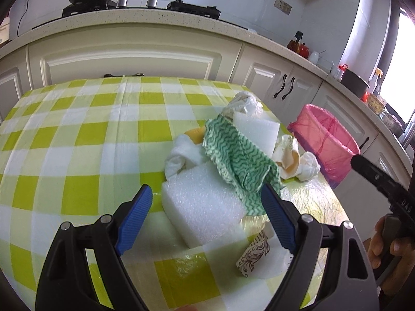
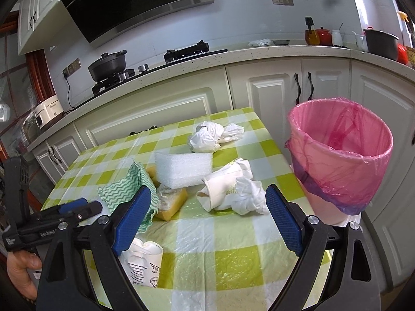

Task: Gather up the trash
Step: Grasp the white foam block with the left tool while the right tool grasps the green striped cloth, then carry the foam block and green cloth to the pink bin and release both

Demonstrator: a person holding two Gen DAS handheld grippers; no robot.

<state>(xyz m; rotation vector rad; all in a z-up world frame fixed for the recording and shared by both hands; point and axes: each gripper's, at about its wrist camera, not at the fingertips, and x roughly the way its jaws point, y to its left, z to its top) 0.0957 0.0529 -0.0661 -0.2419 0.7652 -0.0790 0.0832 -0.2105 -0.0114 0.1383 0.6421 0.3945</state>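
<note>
A: Where are the edges and the open room?

B: In the right wrist view the table [image 2: 228,264] ends at its right edge in the centre right of the frame, and the bin [image 2: 337,160] with a pink liner stands just past that edge. In the left wrist view the left half of the checked tablecloth [image 1: 64,140] lies bare; the trash sits centre right.

A: What trash is shown, and how do the fingers stand?

B: Left gripper [image 1: 207,204]: fingers spread, holding nothing, with a white foam block [image 1: 205,207] between the tips and a green wavy-striped cloth [image 1: 238,160] draped over its far end. Right gripper [image 2: 207,207]: fingers spread, empty, above a crushed paper cup [image 2: 223,184] and crumpled white paper [image 2: 246,197]. Behind lie a second foam block [image 2: 182,168], a yellow sponge [image 2: 173,207] and a wad of white bags [image 2: 207,137]. A printed cup [image 2: 142,261] lies at lower left.

A: The room, and any writing?

B: Kitchen; white cabinets [image 2: 272,93], a black pot [image 2: 109,64] on the stove. The cup's print is unreadable.
</note>
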